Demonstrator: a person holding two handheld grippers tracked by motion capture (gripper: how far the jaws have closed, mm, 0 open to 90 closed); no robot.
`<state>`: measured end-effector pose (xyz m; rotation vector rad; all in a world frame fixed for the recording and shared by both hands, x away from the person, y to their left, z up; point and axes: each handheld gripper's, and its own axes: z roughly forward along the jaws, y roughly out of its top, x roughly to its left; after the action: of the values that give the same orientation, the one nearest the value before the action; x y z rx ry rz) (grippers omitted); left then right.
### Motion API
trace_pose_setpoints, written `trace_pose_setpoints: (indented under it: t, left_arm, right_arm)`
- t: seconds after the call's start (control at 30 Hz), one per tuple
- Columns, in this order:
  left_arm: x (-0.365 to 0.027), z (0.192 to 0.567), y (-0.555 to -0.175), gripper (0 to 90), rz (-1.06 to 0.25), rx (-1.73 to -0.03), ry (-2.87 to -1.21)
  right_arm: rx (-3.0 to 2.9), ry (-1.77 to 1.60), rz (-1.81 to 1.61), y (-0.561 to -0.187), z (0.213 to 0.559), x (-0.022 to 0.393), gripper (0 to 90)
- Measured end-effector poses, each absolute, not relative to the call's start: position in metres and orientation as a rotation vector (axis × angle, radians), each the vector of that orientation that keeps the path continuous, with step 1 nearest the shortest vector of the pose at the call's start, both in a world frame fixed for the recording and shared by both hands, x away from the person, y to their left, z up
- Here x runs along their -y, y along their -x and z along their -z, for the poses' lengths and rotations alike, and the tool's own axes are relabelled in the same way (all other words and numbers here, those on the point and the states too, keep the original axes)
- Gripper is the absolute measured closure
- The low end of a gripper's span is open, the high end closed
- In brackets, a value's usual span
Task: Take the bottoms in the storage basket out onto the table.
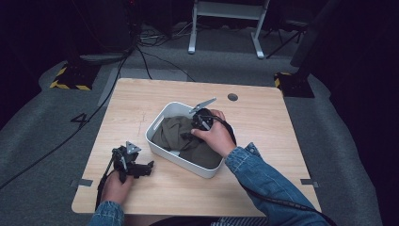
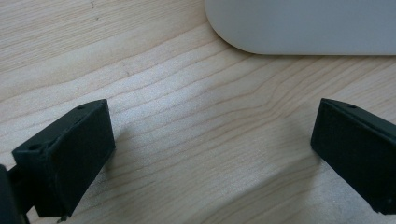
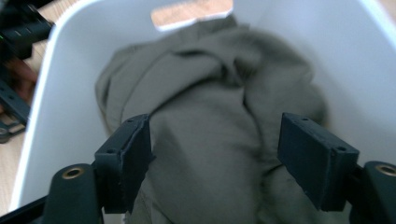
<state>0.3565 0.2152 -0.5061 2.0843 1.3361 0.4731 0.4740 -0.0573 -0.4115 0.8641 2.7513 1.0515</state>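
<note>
A crumpled olive-green cloth (image 1: 173, 132) lies in a white plastic bin (image 1: 188, 165) at the middle of the wooden table. My right gripper (image 1: 189, 134) reaches into the bin from the right and points down at the cloth. In the right gripper view the cloth (image 3: 210, 93) fills the bin (image 3: 60, 93), and the right gripper (image 3: 215, 154) is open, its jaws standing apart just above the folds. My left gripper (image 1: 146, 167) rests on the table left of the bin. It (image 2: 212, 149) is open over bare wood, with the bin's rounded corner (image 2: 303, 23) ahead.
The table (image 1: 263, 141) has a round cable hole (image 1: 232, 97) near its far edge. Cables (image 1: 141, 56) run across the grey floor behind the table, and a white stand (image 1: 226, 28) is further back. The bin wall has a handle slot (image 3: 191, 11).
</note>
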Motion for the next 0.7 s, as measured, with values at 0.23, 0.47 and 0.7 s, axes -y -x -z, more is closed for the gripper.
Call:
trace_pose_setpoints:
  t: [0.23, 0.47, 0.7]
  left_arm:
    - [-0.215, 0.506, -0.356, 0.0, -0.473, -1.336, -2.085]
    - [-0.215, 0.506, -0.356, 0.0, -0.473, -1.336, -2.084]
    - [-0.215, 0.506, -0.356, 0.0, -0.473, -1.336, -2.084]
  right_arm:
    - [-2.798, -0.952, -0.917, -0.477, 0.435, 0.047, 18.7]
    - [-2.826, -0.993, -0.822, -0.479, 0.448, 0.044, 19.2]
    - [-2.862, -0.747, -0.623, -0.475, 0.465, 0.035, 14.8]
